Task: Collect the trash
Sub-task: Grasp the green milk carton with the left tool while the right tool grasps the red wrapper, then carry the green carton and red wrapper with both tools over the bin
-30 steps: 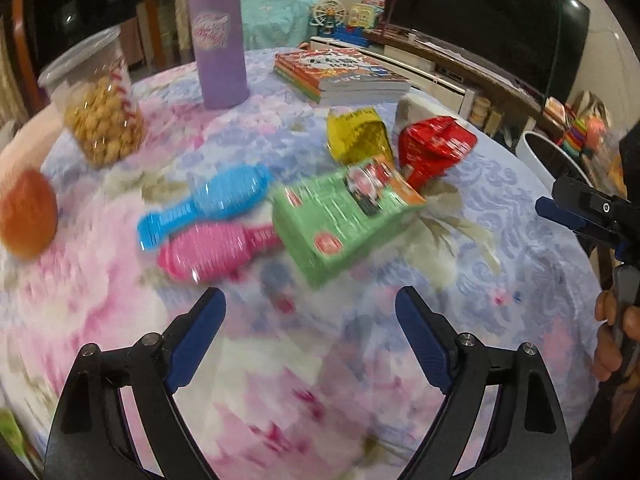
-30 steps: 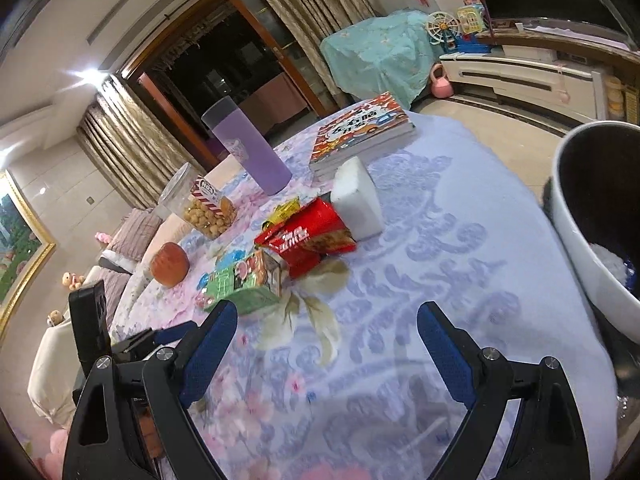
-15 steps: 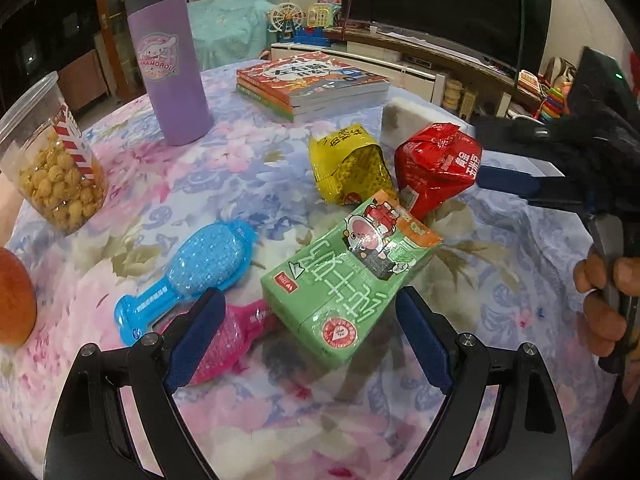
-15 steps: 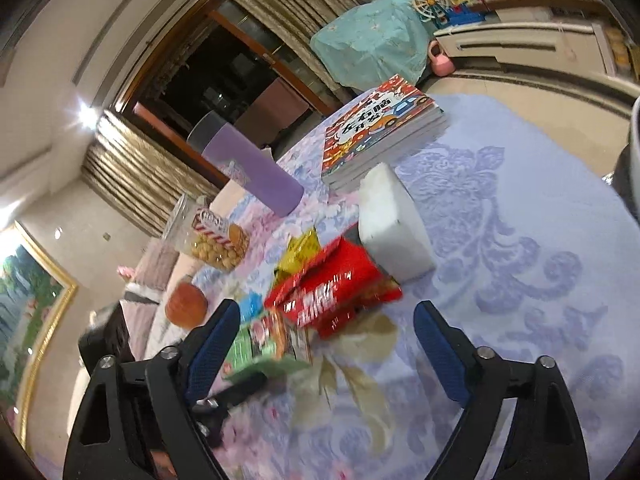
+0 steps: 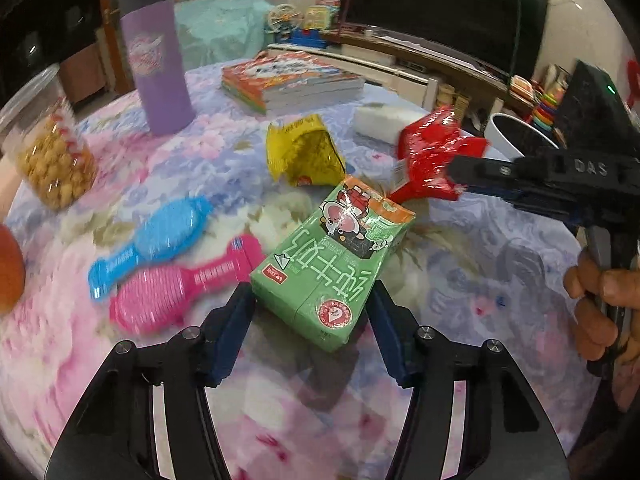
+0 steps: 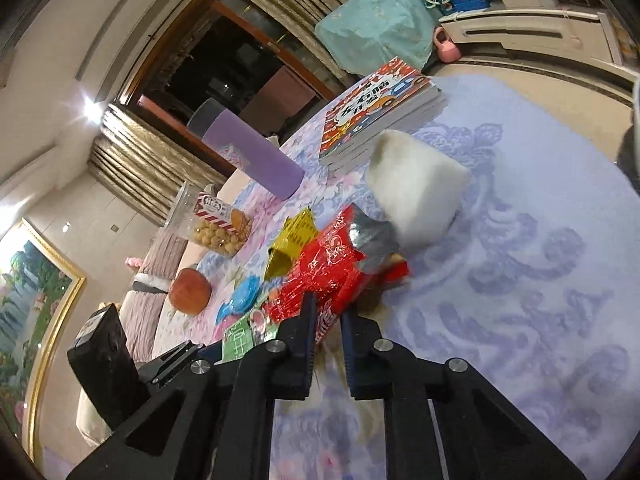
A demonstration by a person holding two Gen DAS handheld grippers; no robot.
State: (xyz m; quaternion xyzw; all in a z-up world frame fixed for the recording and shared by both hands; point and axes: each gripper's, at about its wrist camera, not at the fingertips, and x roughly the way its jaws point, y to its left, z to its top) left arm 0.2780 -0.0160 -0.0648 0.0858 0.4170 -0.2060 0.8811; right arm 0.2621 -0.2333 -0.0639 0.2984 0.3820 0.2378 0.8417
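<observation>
Half a second ago the left gripper (image 5: 310,312) stood wide with the green milk carton (image 5: 334,258) just ahead of its fingertips; now its jaws are closing, the carton's near end lies between the blue pads, and no firm press on the carton can be made out. The right gripper (image 6: 328,312), which then hovered open short of the red snack wrapper (image 6: 320,276), is now pinched together on the wrapper's near end, and in the left wrist view that wrapper (image 5: 432,160) looks lifted at the clamped end. The carton lies flat on the floral tablecloth (image 5: 480,264), its far end close to the red wrapper and to the yellow snack wrapper (image 5: 304,154). Left of the carton, a pink hairbrush (image 5: 184,284) nearly touches its corner, with a blue hairbrush (image 5: 150,240) just behind it. A white tissue pack (image 6: 416,184) sits just beyond the red wrapper, touching or almost so. Farther back stand a stack of books (image 5: 292,82), a purple tumbler (image 5: 158,60) and a jar of snack balls (image 5: 52,160). The cloth is bare to the right of the carton up to the table edge, where a white bin (image 5: 516,136) stands beyond.
</observation>
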